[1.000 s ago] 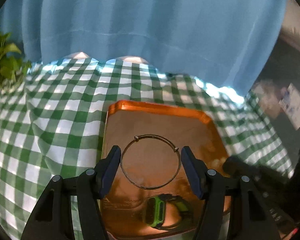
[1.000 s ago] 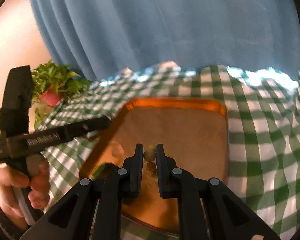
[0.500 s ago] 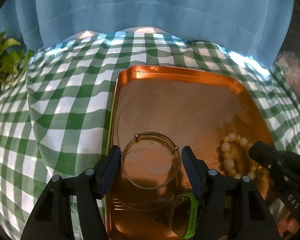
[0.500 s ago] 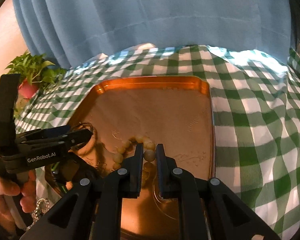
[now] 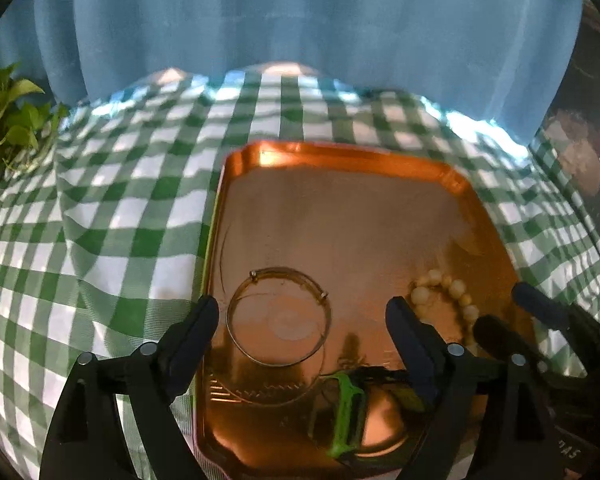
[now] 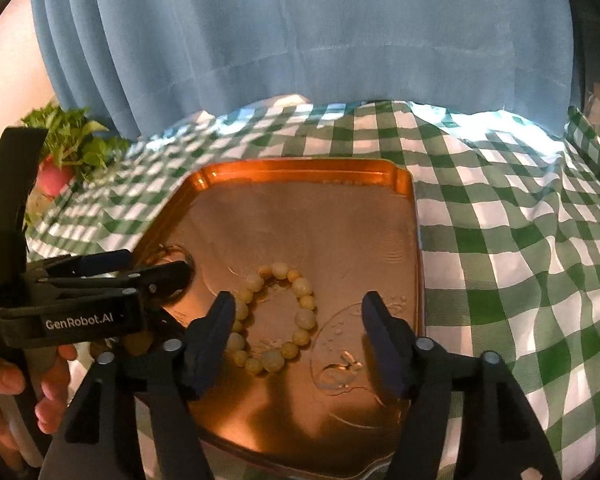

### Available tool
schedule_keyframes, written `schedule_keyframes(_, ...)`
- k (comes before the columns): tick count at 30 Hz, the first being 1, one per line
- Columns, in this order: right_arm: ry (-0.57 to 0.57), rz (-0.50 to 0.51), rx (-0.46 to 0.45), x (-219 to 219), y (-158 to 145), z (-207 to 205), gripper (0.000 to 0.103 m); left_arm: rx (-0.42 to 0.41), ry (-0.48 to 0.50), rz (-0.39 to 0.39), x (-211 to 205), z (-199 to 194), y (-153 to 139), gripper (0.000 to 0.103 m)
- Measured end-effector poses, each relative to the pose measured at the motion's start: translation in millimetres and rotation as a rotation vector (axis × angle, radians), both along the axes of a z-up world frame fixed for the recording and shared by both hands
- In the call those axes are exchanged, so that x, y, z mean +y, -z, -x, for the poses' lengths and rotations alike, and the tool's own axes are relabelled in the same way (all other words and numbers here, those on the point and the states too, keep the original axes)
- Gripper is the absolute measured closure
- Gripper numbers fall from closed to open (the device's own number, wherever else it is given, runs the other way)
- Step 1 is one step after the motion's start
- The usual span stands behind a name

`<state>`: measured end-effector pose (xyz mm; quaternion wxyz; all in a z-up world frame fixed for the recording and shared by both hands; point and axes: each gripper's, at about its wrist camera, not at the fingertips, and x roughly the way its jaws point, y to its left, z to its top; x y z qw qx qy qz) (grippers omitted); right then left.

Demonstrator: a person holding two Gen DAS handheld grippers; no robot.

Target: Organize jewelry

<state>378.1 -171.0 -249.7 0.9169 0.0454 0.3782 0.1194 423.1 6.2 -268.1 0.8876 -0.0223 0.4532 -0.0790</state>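
A copper tray [image 5: 340, 220] [image 6: 300, 224] lies on a green checked cloth. A thin metal bangle [image 5: 288, 271] rests flat on it between the fingers of my left gripper [image 5: 302, 320]. Those jaws are opening and the pads stand clear of the bangle. A cream beaded bracelet [image 6: 304, 318] [image 5: 456, 288] lies on the tray between the fingers of my right gripper [image 6: 298, 320]. These jaws are opening too and no longer press on the beads. A green watch [image 5: 348, 408] lies near the tray's front edge. Each view shows the other gripper from the side: the left gripper [image 6: 152, 266], the right gripper [image 5: 516, 316].
A potted plant [image 6: 68, 148] [image 5: 8, 128] stands at the far left of the checked cloth [image 6: 500, 240]. A blue curtain [image 6: 300, 40] hangs behind the table. A person's hand [image 6: 4, 380] holds the left gripper's handle. The tray's far half is bare.
Both grippers came down over the tray and opened. The left let go of the bangle, the right let go of the bead it pinched. Both pieces now lie on the tray.
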Motion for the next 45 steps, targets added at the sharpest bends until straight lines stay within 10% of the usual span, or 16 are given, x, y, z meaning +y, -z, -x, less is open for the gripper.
schedule_keyframes(10,-0.020,0.025,-0.064,8.0,-30.1,52.9,0.031,-0.136,0.007,0.039,0.4,95.6,-67.1,0.017)
schedule_keyframes(27,0.035,0.063,-0.157,23.0,-114.9,263.2,0.011,-0.225,0.039,-0.079,-13.3,313.1,-160.3,0.006)
schedule_keyframes(45,0.125,0.069,-0.253,15.8,-161.7,364.8,0.001,-0.364,-0.012,-0.096,-18.1,415.1,-207.1,0.000)
